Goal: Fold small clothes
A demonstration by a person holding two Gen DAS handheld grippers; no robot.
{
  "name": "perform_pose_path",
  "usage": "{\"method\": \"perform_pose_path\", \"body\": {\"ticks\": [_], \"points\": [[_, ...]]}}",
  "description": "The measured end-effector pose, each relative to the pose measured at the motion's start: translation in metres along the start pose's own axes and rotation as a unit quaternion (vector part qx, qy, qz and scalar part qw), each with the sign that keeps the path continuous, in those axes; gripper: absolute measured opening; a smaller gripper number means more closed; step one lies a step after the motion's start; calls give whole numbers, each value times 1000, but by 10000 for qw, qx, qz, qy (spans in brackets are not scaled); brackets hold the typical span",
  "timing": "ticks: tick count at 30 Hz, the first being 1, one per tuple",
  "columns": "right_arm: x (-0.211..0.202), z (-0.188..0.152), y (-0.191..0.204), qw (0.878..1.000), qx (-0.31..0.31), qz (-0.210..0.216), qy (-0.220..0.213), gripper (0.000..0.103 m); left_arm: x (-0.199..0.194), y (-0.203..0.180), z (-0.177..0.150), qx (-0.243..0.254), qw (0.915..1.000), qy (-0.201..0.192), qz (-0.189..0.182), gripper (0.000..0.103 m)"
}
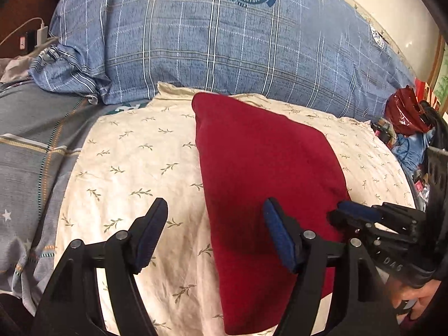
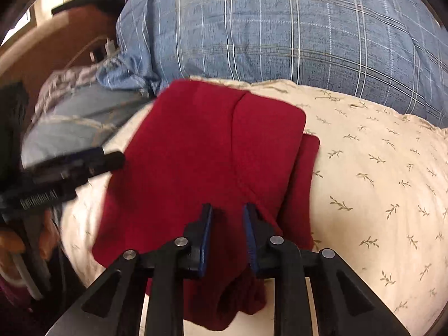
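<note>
A dark red garment [image 1: 263, 173] lies folded on a cream leaf-print cloth [image 1: 134, 168] on the bed. My left gripper [image 1: 215, 218] is open and empty, its right finger over the garment's left part, its left finger over the cream cloth. In the right wrist view the red garment [image 2: 201, 154] shows a folded layer on top. My right gripper [image 2: 227, 212] has its jaws narrowly apart around a raised fold of the garment's near edge. The right gripper also shows in the left wrist view [image 1: 350, 212], and the left gripper in the right wrist view [image 2: 112, 159].
A big blue plaid duvet [image 1: 224, 50] is piled behind the cream cloth. A grey patterned sheet [image 1: 28, 154] lies left. A charger and cable [image 1: 42, 30] sit far left. A red bag [image 1: 403, 112] and clutter lie at the right edge.
</note>
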State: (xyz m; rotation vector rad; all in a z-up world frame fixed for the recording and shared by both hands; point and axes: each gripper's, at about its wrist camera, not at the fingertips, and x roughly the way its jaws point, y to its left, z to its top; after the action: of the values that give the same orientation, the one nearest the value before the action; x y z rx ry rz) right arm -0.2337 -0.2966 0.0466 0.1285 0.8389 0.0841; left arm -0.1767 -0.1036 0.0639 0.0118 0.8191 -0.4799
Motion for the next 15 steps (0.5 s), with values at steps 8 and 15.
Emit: {"method": "perform_pose_path", "body": {"ticks": [8,15], "points": [[-34,0,17,9982,331,-282,-414,59,-19,-8,-4,51,9995,-290,137,71],[-54,-1,24,9946,404,-588,-752,75,-38,-15,-5,113,9983,-530,237,77]]}}
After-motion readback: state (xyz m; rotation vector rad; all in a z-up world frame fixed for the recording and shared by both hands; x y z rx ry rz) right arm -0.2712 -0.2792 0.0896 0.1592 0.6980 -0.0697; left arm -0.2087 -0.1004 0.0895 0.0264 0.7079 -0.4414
